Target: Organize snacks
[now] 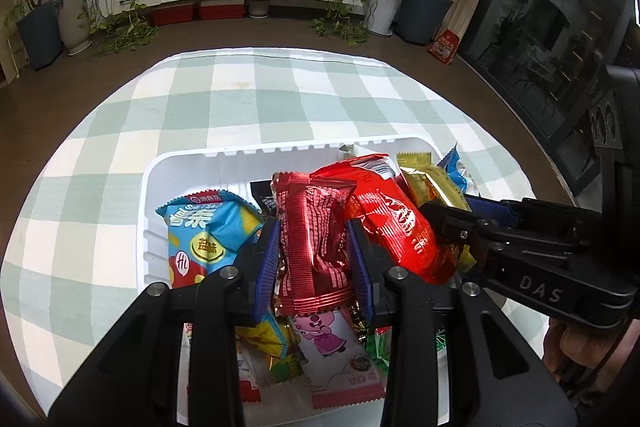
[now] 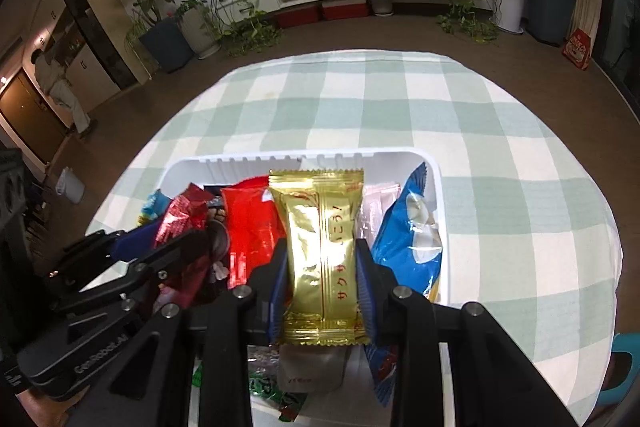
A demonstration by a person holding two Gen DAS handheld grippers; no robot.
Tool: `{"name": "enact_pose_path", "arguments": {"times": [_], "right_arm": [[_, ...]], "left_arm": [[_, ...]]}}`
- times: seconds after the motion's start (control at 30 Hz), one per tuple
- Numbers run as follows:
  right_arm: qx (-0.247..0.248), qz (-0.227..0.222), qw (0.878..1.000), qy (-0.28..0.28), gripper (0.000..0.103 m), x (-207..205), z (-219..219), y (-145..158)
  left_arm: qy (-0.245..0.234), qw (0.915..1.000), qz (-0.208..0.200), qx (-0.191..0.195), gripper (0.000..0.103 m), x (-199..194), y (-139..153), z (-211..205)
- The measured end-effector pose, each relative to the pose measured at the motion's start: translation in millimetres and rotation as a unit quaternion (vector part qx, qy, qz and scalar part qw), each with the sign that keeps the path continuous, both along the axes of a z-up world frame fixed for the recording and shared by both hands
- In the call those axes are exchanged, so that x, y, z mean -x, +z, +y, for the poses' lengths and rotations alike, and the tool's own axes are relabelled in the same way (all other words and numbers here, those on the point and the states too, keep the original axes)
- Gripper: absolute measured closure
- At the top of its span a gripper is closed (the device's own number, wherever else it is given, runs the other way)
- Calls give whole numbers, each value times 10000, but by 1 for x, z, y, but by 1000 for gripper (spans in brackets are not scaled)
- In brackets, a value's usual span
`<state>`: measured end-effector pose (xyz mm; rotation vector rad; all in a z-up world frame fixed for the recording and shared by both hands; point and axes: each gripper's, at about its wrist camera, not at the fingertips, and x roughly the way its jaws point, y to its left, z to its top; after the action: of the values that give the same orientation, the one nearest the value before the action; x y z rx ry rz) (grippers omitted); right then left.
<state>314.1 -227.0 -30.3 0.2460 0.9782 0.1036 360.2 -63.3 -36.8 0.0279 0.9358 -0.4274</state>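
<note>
A white plastic bin (image 1: 240, 153) with a ribbed inner wall sits on a table covered by a pale green and white checked cloth (image 1: 240, 99), and it is heaped with wrapped snacks. The left gripper (image 1: 314, 255) has its blue ribbed pads pinching a dark red foil packet (image 1: 312, 235) by its long sides; the packet is crinkled and shiny, printed with small pale text, with crimped seals at both ends, and it is held above the pile inside the bin. Just right of it lies a brighter red packet (image 1: 396, 223) with white lettering, and to the left a light blue bag (image 1: 204, 231) with yellow and red patches. Under the jaws lies a white and pink wrapper with a cartoon figure (image 1: 328, 351). The right gripper (image 2: 322, 283) pinches a gold foil packet (image 2: 320, 247) between its blue pads; this packet stands upright over the bin, glossy and lightly creased, with a vertical back seam, red characters running down it and zigzag-cut ends. Beside it on the right a blue bag (image 2: 408, 239) leans against the bin wall, and on the left a red packet (image 2: 248, 223) lies in the heap. A hand (image 1: 576, 347) grips the right gripper's handle at the edge of the left wrist view.
</note>
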Motion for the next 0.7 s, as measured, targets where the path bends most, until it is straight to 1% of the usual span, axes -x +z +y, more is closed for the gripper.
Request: {"name": "enact_pose_path", "arguments": {"times": [0.13, 0.2, 0.23, 0.4, 0.47, 0.53, 0.6, 0.63, 0.7], "right_arm": [[-6, 22, 10000, -40, 69, -1, -1, -4], [27, 25, 10000, -51, 68, -2, -1, -6], [26, 22, 10000, -55, 68, -2, -1, -6], [74, 5, 10000, -11, 66, -3, 1, -9], [104, -1, 9999, -2, 63, -2, 3, -7], [131, -28, 9999, -9, 60, -2, 3, -6], [154, -79, 9998, -49, 50, 1, 3, -2], [147, -95, 9998, -59, 47, 2, 3, 0], [179, -113, 9997, -114, 38, 5, 2, 3]], "left_arm": [[2, 10000, 9, -66, 71, -2, -4, -1], [-2, 10000, 58, -78, 59, -2, -8, -2], [-6, 9999, 87, -56, 50, -2, -9, -2], [-37, 10000, 11, -46, 47, 0, -10, -2], [-1, 10000, -33, -28, 39, 1, -7, 0], [46, 9999, -102, 1, 35, 3, -2, 4], [105, 9998, -147, 26, 34, 4, 2, 8], [125, 9998, -157, 35, 34, 5, 4, 10], [168, 9997, -184, 69, 28, 8, 7, 14]]}}
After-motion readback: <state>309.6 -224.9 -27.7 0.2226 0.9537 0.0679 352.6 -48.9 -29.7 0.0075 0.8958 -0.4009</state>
